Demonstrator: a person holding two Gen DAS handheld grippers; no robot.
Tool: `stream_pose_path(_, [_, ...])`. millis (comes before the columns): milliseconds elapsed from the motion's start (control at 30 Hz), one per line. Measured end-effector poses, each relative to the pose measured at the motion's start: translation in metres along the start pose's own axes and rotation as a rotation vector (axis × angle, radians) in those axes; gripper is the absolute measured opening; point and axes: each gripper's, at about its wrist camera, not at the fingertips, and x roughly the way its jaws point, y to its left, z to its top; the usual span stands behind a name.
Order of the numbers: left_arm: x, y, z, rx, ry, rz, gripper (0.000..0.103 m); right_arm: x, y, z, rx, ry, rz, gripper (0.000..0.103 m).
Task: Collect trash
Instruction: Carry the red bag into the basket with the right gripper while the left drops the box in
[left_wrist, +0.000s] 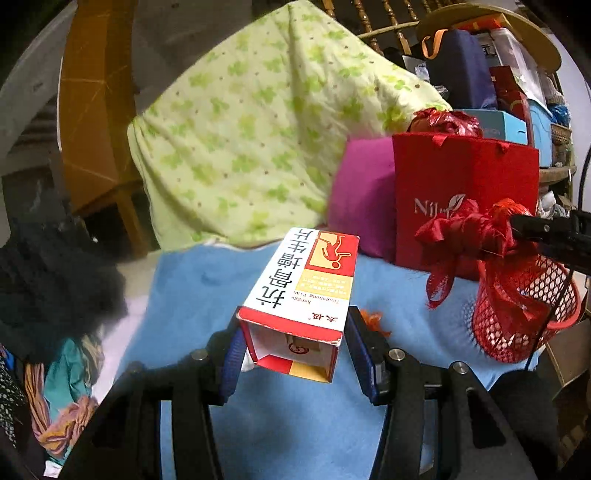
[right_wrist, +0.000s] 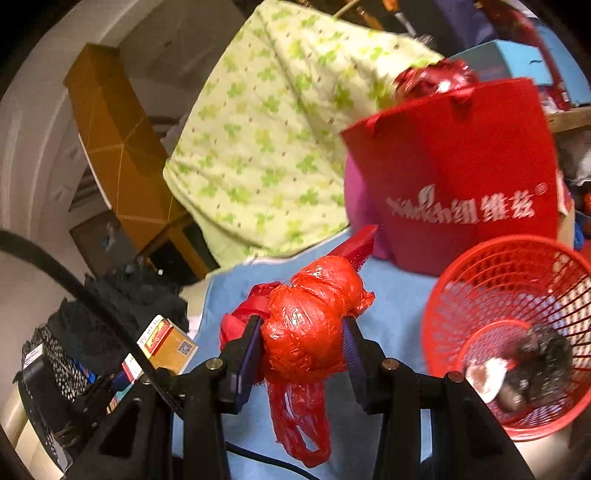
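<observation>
My left gripper (left_wrist: 293, 345) is shut on an open white, red and yellow medicine box (left_wrist: 303, 291), held above the blue cloth (left_wrist: 192, 295). My right gripper (right_wrist: 304, 347) is shut on a crumpled red plastic bag (right_wrist: 310, 317); the bag also shows in the left wrist view (left_wrist: 465, 232), held over the red mesh basket (left_wrist: 524, 317). In the right wrist view the basket (right_wrist: 480, 280) sits to the right of the bag and holds some dark and white scraps (right_wrist: 517, 373). The box held by the left gripper also shows in the right wrist view (right_wrist: 166, 343), low on the left.
A red paper gift bag (right_wrist: 454, 162) stands behind the basket, with a magenta cushion (left_wrist: 362, 199) beside it. A green-patterned pillow (left_wrist: 251, 125) leans at the back. Dark clothes (left_wrist: 48, 280) lie at the left. A cluttered shelf (left_wrist: 517, 74) is at the far right.
</observation>
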Motion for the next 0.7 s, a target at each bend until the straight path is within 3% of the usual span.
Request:
stream_pose_path(233, [-0.013,-0.023,0.018,0.006,-0.027,0.017,0.054,-0.029,-0.016,0.009,0.010,-0.065,-0.020,0.046])
stream_pose_path(700, [-0.012,-0.066,0.035,0.042,-0.018,-0.023,0.054,-0.055,-0.043,0.019,0.054,-0.137,-0.030,0.046])
